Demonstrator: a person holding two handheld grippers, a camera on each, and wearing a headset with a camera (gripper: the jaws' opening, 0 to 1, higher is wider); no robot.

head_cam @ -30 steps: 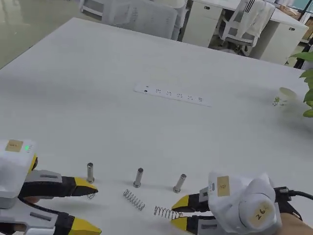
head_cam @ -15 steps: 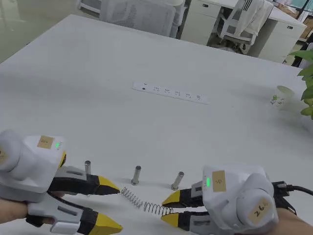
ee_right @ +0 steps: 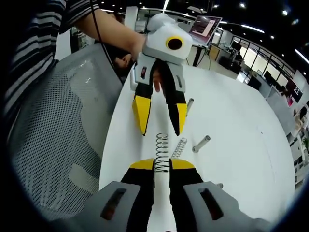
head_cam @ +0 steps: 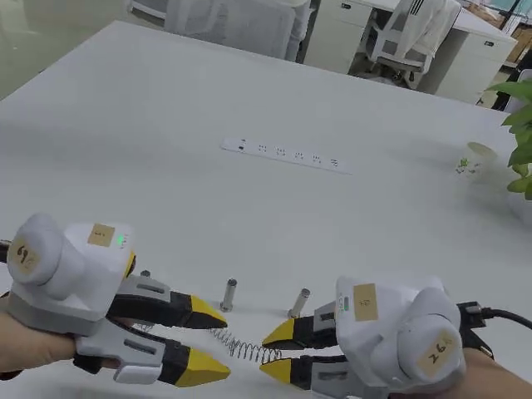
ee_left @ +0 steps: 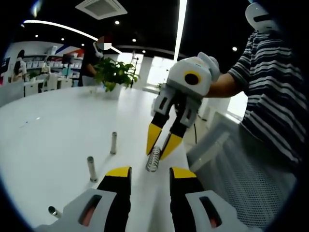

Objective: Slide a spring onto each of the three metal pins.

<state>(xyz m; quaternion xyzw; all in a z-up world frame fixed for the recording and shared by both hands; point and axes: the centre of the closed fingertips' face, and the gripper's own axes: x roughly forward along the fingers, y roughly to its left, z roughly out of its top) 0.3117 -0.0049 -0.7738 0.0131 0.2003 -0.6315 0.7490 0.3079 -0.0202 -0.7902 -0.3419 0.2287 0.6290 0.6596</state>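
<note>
Spring [ee_right: 162,145], a slim silvery wire coil, is pinched by the right gripper [ee_right: 162,165] jaws; the left gripper [ee_right: 160,131] jaws are spread.

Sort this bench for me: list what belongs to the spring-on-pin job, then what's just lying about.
Job: metal pins; spring held by the right gripper; second spring beside it; left gripper, open.
Lying about: power strip; paper cup; plant; office chair.
</note>
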